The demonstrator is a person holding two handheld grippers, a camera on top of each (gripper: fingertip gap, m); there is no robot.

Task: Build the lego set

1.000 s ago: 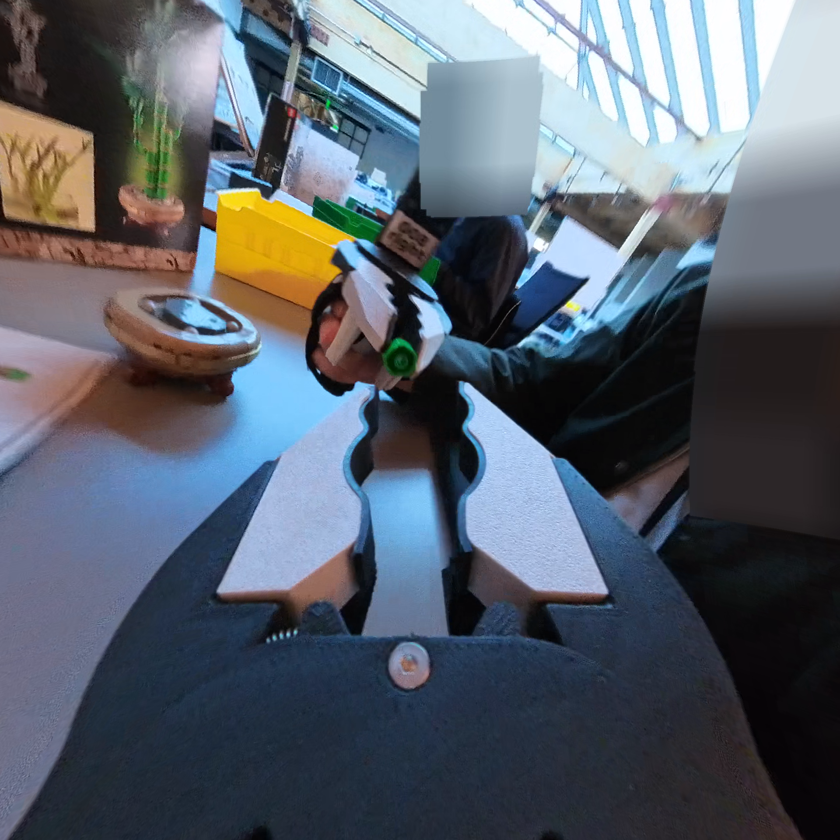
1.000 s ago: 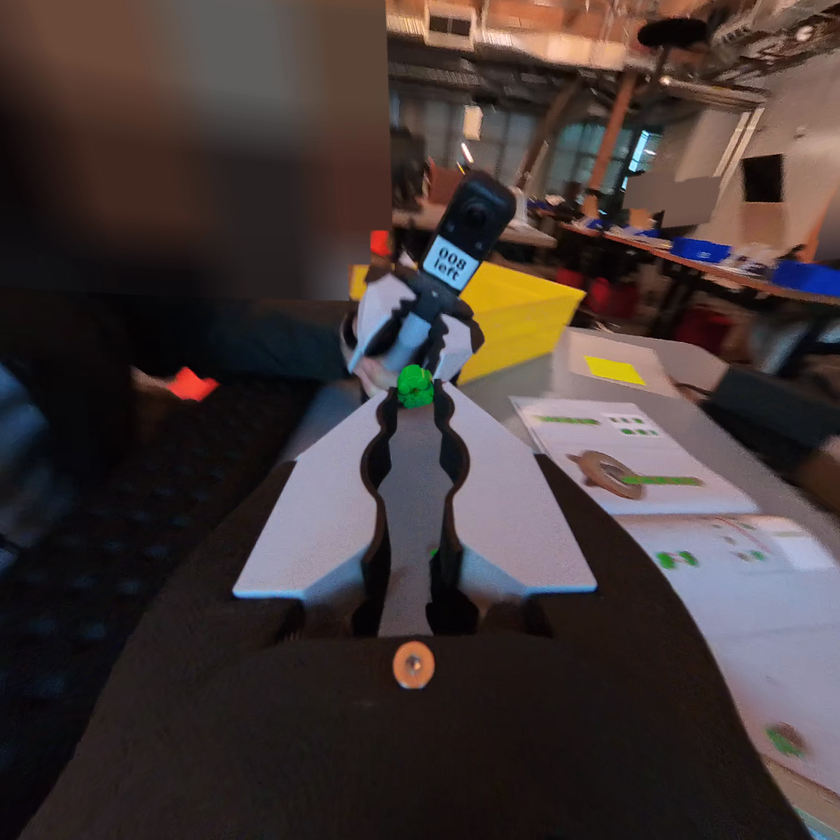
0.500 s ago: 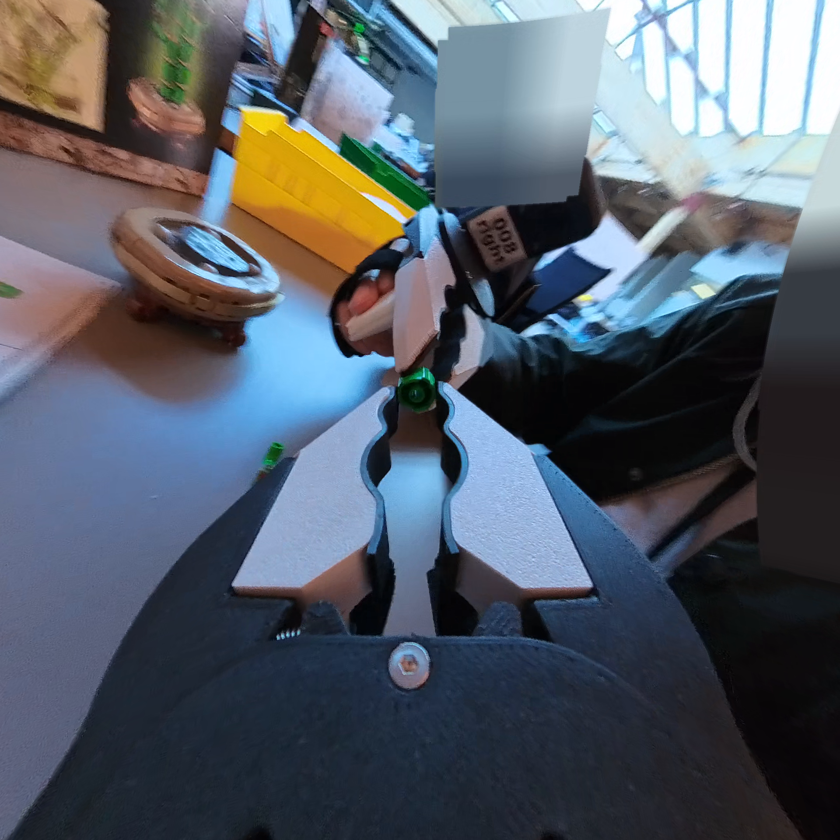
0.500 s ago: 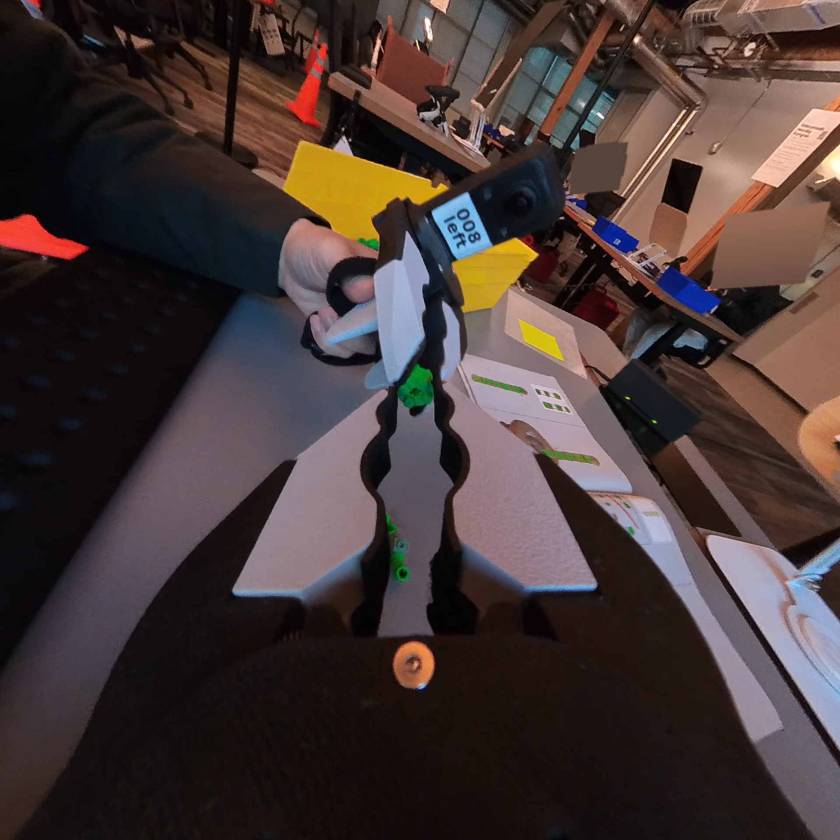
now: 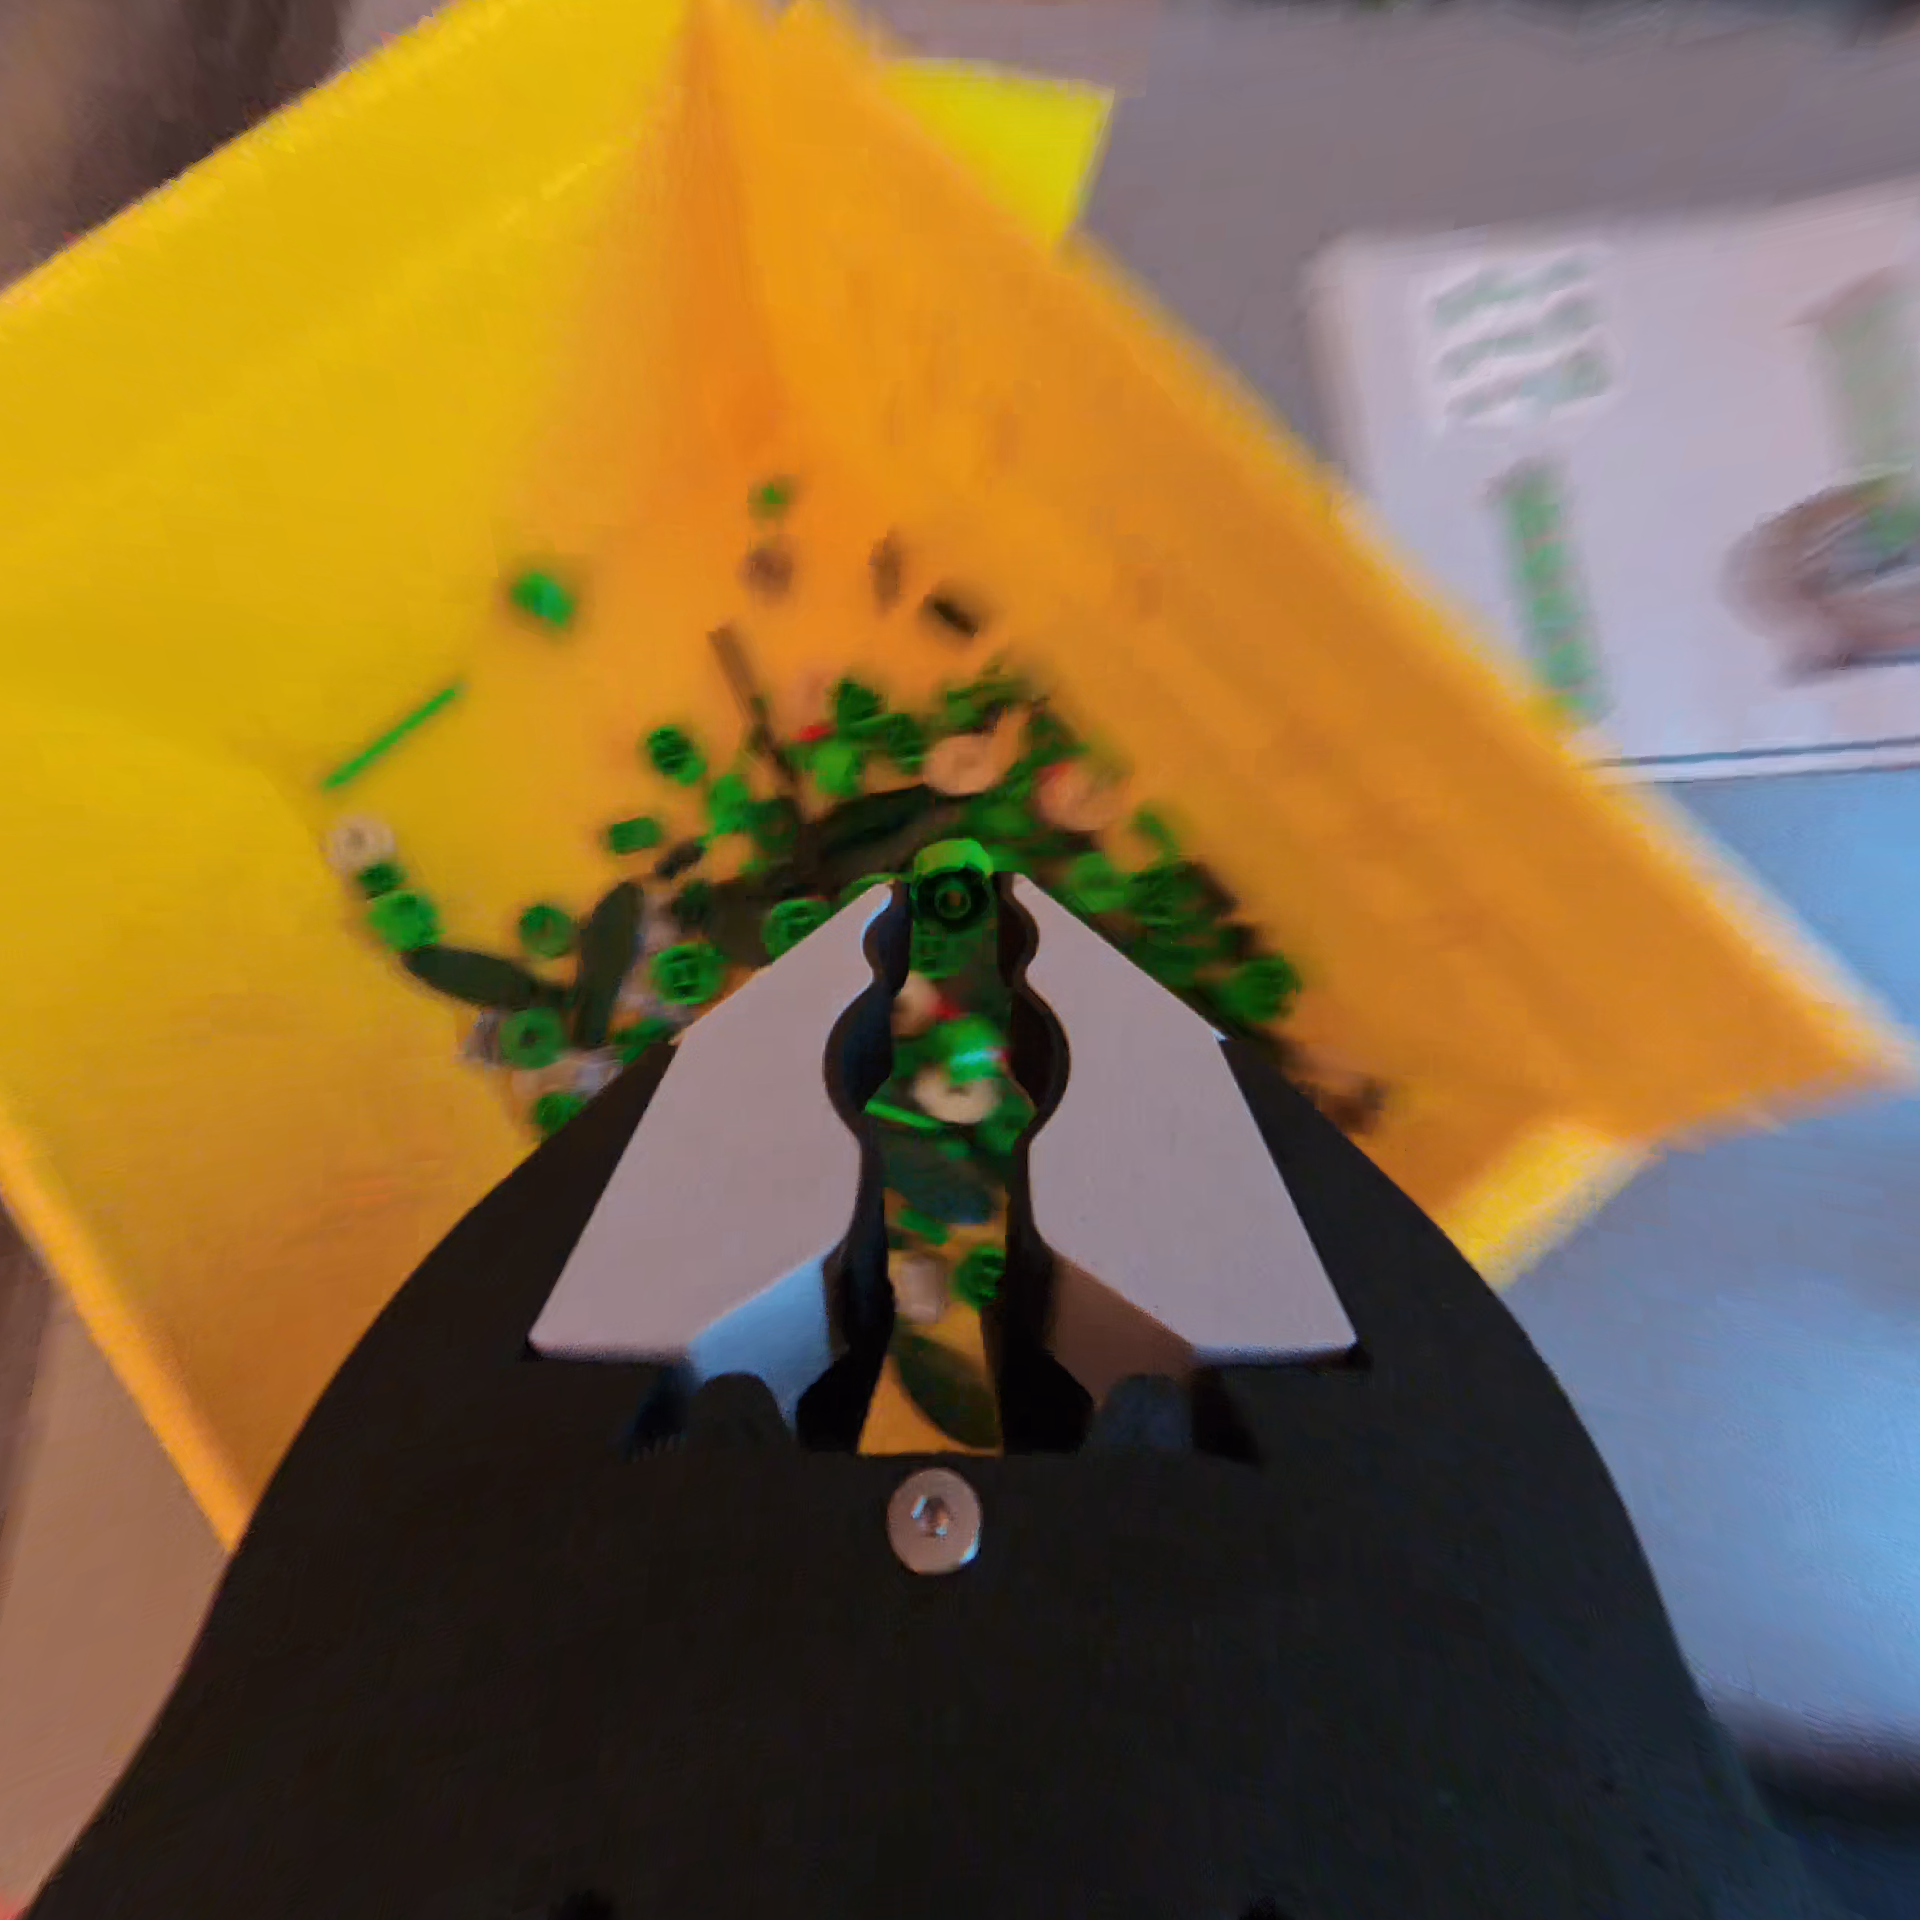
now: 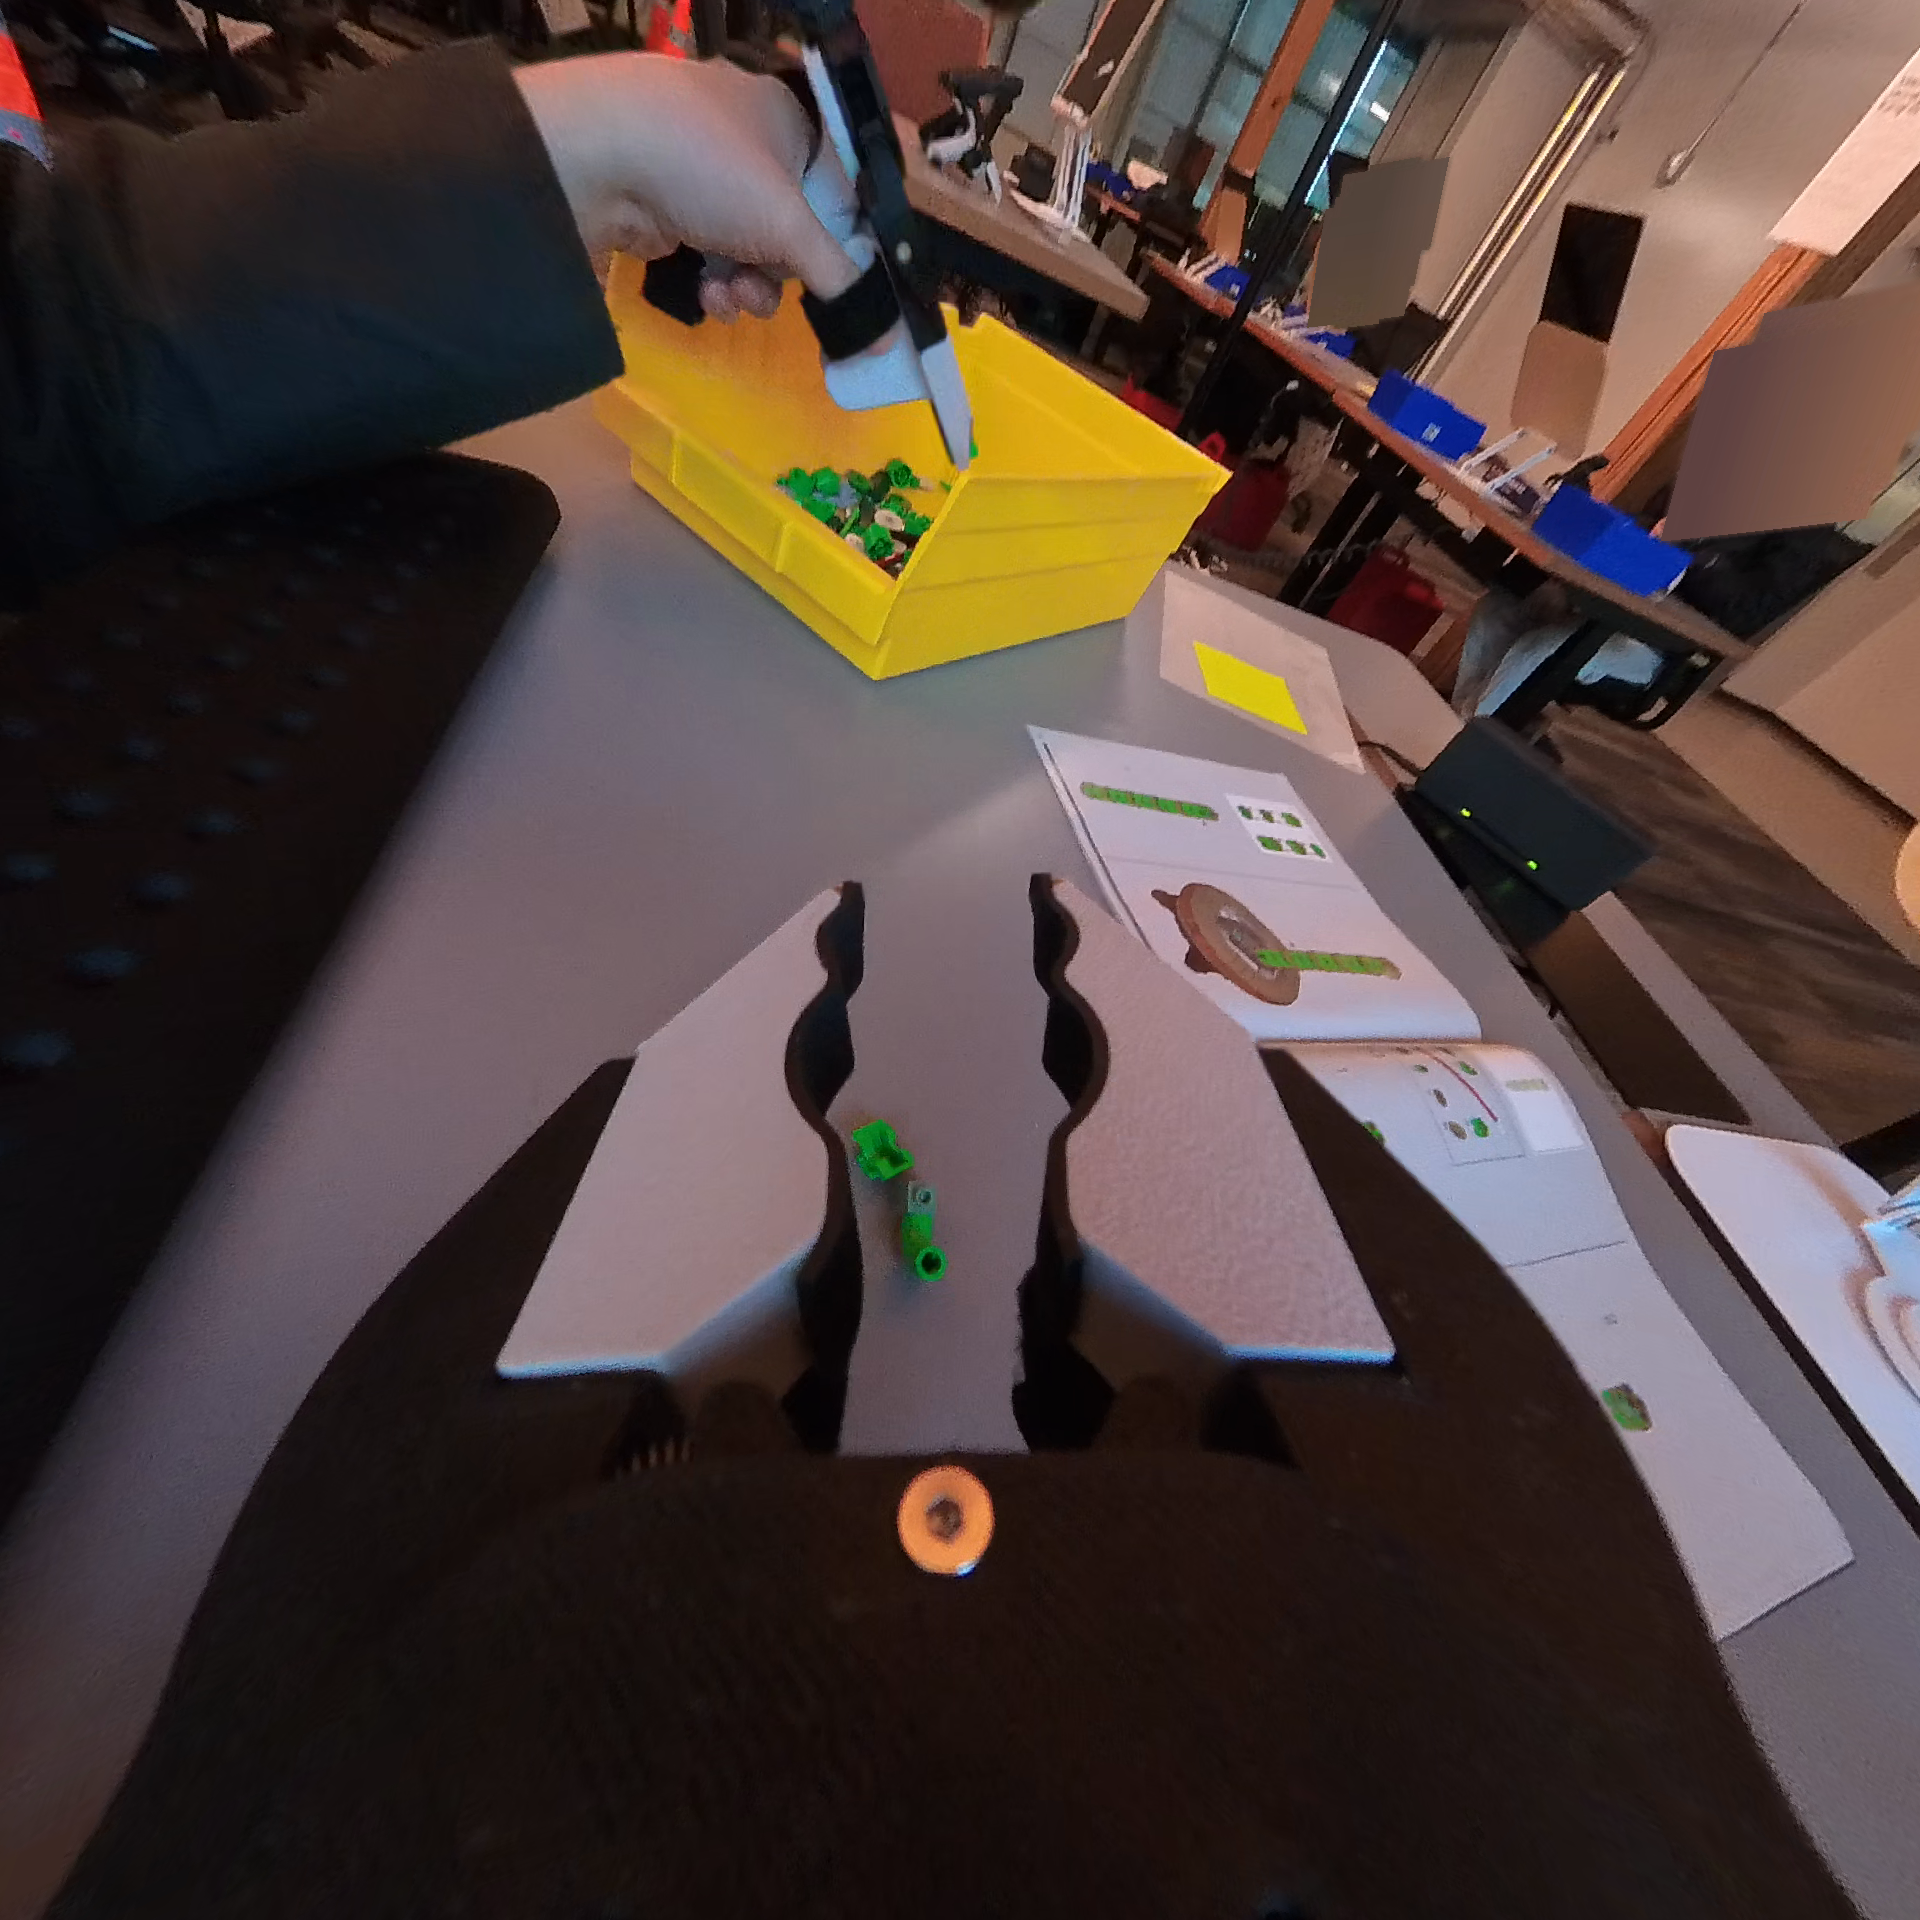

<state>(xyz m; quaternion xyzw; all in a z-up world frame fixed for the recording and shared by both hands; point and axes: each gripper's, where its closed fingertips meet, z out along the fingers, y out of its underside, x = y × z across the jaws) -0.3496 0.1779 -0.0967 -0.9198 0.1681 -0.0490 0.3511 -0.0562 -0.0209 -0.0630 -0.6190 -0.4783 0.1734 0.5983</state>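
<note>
Round green lego piece (image 5: 951, 894) in left tool (image 5: 951, 883)

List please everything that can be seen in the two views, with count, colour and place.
bin: one, yellow, far part of the table, under the left gripper.
loose pieces: many, mostly green, inside the bin.
held piece: one, green, between the left gripper's tips.
small pieces: two, green, on the table between the right gripper's fingers.
instruction booklet: one, white, open, on the table to the right.
black box: one, with green lights, table's right edge.
table: one, grey.
left gripper: shut on the held piece, over the bin.
right gripper: open, empty.
</note>
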